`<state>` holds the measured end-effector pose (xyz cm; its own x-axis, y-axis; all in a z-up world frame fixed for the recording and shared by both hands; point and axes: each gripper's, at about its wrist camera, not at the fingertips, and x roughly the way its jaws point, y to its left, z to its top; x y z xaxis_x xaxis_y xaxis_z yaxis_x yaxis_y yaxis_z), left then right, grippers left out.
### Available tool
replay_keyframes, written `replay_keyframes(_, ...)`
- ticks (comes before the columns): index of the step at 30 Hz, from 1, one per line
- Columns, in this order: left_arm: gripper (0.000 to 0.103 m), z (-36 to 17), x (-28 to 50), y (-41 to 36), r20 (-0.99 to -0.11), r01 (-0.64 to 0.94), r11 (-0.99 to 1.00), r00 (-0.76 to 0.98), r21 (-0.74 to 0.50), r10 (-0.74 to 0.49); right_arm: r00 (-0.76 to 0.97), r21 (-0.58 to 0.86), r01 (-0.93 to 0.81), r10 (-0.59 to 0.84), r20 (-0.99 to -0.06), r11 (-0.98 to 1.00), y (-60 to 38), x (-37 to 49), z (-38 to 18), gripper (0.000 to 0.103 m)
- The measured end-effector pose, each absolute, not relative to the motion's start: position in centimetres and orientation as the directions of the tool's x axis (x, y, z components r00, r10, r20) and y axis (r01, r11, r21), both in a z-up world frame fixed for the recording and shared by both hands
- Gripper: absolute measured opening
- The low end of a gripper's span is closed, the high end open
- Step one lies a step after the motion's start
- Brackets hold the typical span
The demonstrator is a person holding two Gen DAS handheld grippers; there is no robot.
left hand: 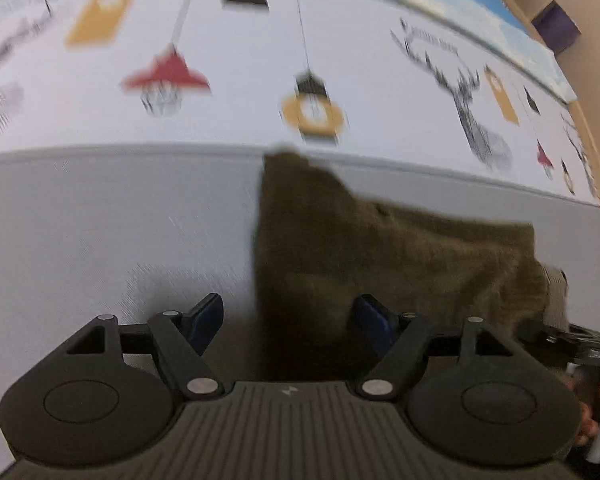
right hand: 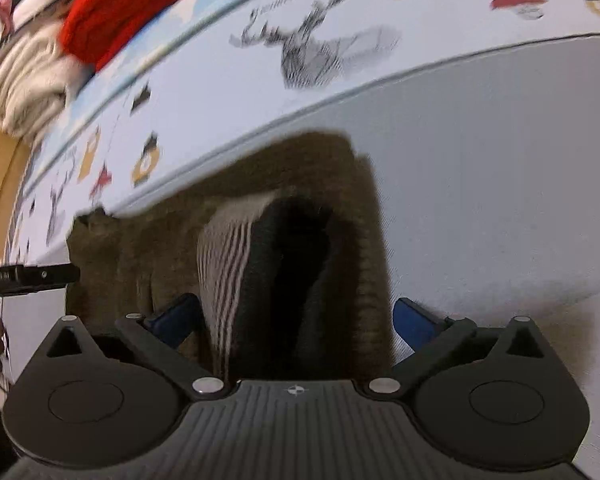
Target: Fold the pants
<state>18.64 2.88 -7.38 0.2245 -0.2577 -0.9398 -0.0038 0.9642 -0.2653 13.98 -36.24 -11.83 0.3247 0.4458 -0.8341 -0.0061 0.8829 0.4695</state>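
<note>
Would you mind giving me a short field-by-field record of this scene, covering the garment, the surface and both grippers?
garment: olive-brown fleece pants, lying flat, striped lining showing at the opening
surface: grey sheet beside a white lamp-and-deer print cover
left gripper: open, straddling the pants' edge
right gripper: open, over the pants' opening
background: stacked red and cream clothes

The pants [right hand: 172,240] are olive-brown, with a grey-and-dark striped lining [right hand: 224,264] at the opening. They lie on a plain pale grey sheet [left hand: 100,232]; past it a white cloth [left hand: 240,72] carries red and mustard lamps and sketched black deer. A red knit [right hand: 128,4] tops cream laundry [right hand: 24,84].
</note>
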Motion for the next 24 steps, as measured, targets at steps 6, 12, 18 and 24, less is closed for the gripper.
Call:
replay_keyframes(6,0.082,-7.5,18.4,2.6,-0.943,0.008,0.969,0.230,-0.246,-0.241,0.315,0.472,-0.028,0.456,-0.832,0.881,-36.0,14.2,-12.1,0.102)
replay_keyframes(12,0.083,-8.0,18.4,1.7,-0.945,0.025,0.969,0.217,-0.246,-0.246,0.318,0.477,-0.034,0.461,-0.828,0.879,-36.2,14.1,-12.1,0.101)
replay_keyframes(18,0.085,-9.5,18.7,1.1,-0.940,0.011,0.958,0.193,-0.286,-0.283,0.353,0.459,-0.055,0.447,-0.822,0.887,-35.7,14.0,-11.5,0.087)
replay_keyframes(24,0.044,-8.4,18.7,0.7,-0.920,0.032,0.956,0.261,-0.293,-0.291,0.402,0.454,-0.081,0.445,-0.800,0.888,-35.3,14.1,-10.4,0.064)
